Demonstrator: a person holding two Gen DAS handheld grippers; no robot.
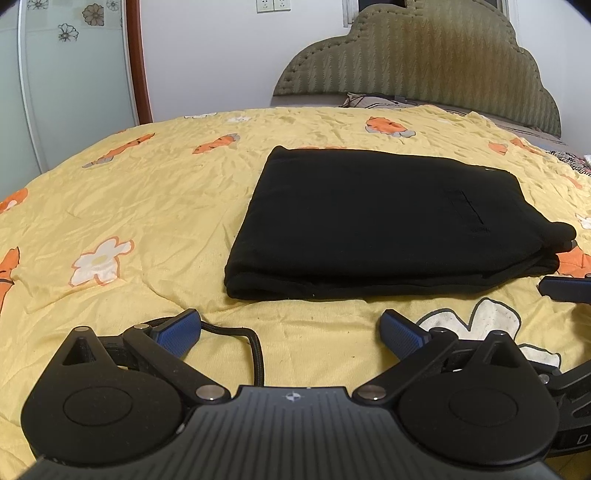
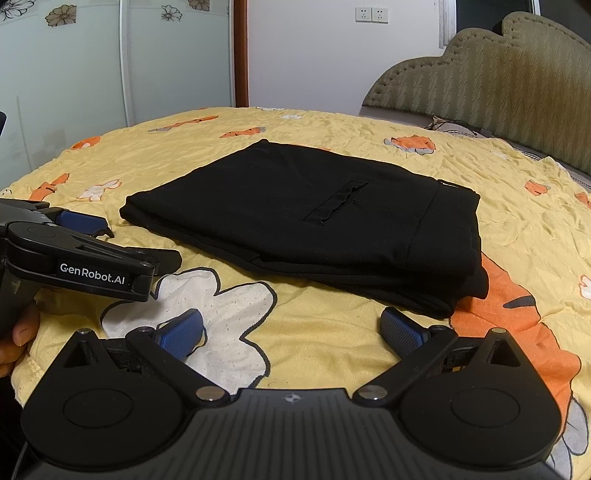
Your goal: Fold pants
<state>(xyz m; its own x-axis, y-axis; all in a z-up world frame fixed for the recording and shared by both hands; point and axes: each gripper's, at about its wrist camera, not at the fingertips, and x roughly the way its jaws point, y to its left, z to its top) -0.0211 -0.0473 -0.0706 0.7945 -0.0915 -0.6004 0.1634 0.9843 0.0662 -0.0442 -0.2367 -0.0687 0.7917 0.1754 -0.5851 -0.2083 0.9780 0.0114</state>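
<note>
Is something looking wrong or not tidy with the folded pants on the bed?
Mostly tidy. The black pants lie folded in a flat rectangle on the yellow quilt. Only the near right corner is uneven: the lower layers stick out past the top one. Both tongs are open, touching nothing.

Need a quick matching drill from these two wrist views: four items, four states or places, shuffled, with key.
Column 1:
1. pants
2. left gripper
3. headboard
4. wall sockets

Column 2:
A. olive, scalloped top, at the bed's far end
B. black, folded into a flat stack on the yellow quilt
C. white pair, high on the wall
D. open, holding nothing, short of the stack

Pairs: 1-B, 2-D, 3-A, 4-C
</note>
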